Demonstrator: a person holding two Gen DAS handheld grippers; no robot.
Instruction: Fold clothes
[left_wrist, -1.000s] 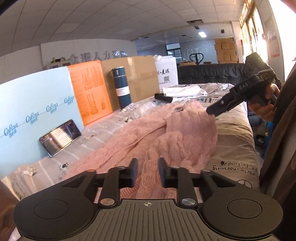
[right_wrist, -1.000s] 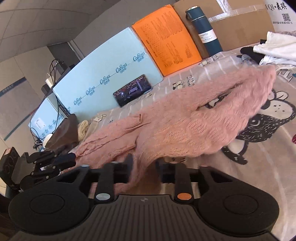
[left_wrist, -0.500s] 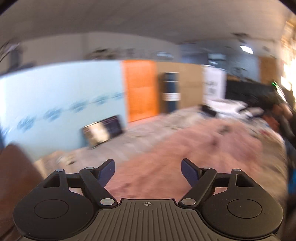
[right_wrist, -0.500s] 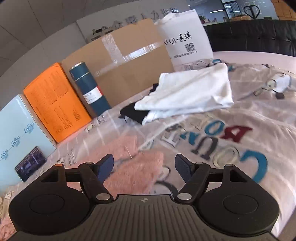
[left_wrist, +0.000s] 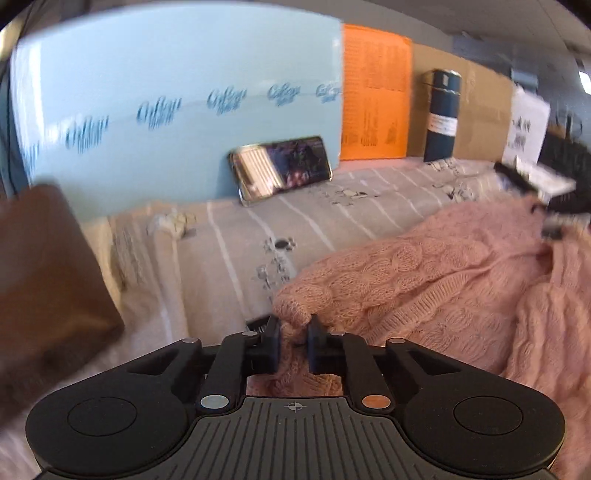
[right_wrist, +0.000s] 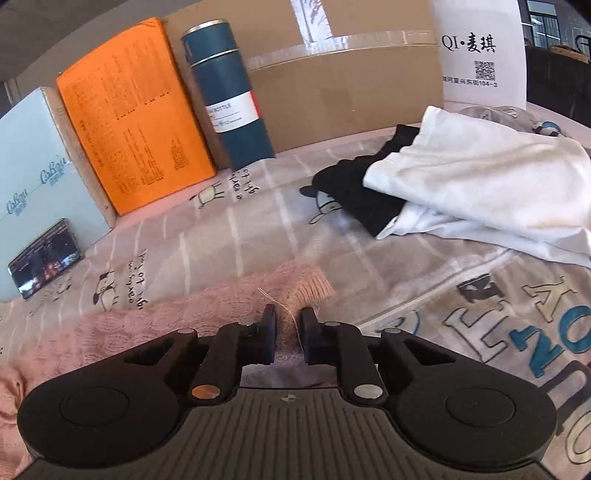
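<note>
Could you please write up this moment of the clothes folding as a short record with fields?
surface: printed bedsheet
garment: pink knit sweater, spread out on the sheet
left tongs: shut on a sweater end
right tongs: shut on the sweater edge
other clothes: white garment lying over a black garment
backdrop: light blue board, orange box, blue bottle, cardboard box
propped on board: phone
</note>
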